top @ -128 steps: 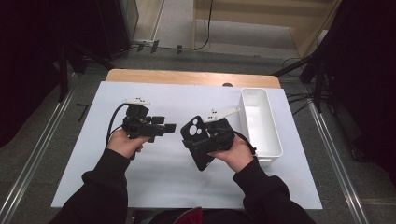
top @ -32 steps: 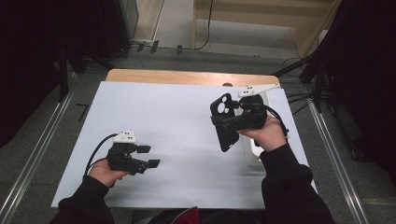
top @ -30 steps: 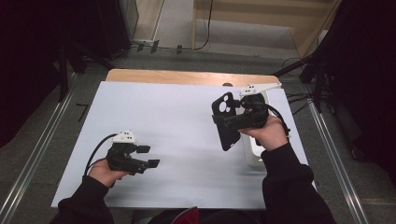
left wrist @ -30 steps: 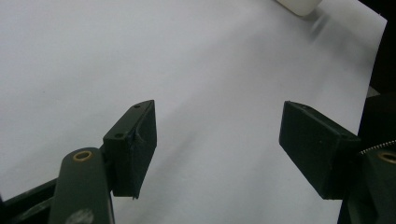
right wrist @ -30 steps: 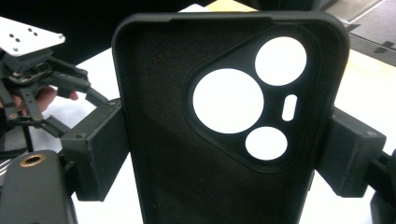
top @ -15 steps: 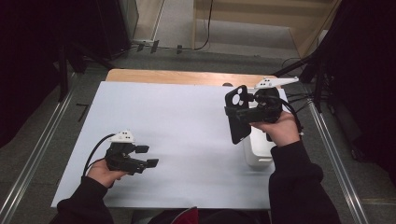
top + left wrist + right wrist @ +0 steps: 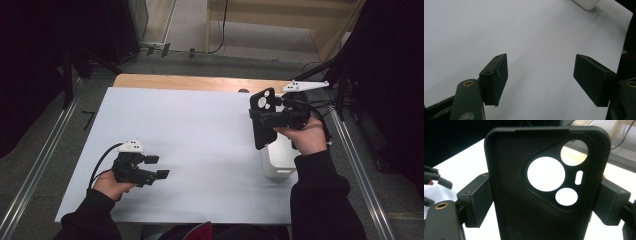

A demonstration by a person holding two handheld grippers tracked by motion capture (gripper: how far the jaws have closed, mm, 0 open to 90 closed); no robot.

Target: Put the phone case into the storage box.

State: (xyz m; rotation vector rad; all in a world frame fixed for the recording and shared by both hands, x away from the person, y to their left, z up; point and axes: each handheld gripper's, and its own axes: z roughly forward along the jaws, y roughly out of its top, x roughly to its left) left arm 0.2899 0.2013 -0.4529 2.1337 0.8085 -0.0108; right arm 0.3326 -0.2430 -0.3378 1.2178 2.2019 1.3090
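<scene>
Dim, dark-edged room; overhead light brightens the soft-focus white table.

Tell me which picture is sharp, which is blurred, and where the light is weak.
High view: the table is evenly lit, the surroundings dark. Left gripper view: the left tool is soft, with faint shadows on the white surface. Right gripper view: the phone case is close and slightly soft, its cut-outs glowing white.
</scene>
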